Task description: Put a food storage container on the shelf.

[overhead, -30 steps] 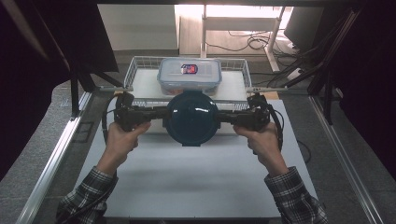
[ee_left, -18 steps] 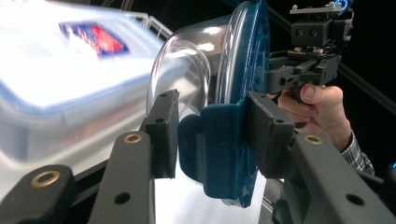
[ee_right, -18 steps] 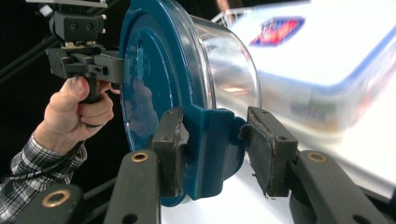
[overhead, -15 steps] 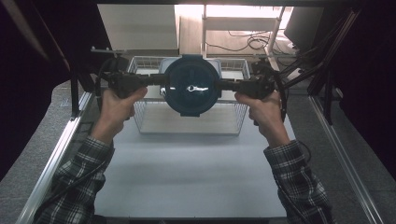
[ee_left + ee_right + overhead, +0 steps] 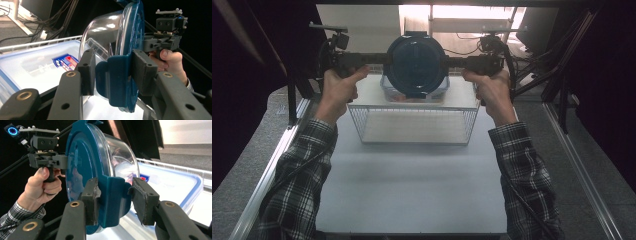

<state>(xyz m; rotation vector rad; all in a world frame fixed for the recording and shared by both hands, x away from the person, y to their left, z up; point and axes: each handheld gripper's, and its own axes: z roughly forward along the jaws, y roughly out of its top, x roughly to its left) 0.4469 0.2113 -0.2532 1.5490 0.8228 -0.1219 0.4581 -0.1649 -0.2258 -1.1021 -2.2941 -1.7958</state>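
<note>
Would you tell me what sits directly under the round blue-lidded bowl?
A rectangular lidded container in the wire basket; the round bowl covers most of it, so its contents stay hidden.

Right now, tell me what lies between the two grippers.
The round container with a blue lid, tipped on edge: the left gripper and right gripper each clamp a lid tab, as the high view shows.

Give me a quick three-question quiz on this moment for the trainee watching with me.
1. True or false: the round container rests on the table.
2. What does the left gripper clamp? A) the lid's blue side tab B) the wire basket C) a cable
3. Which flat box lies under the round container?

Key: 1 false, both the left gripper and the right gripper hold it in the air. 2 A. 3 the rectangular lidded box.
</note>
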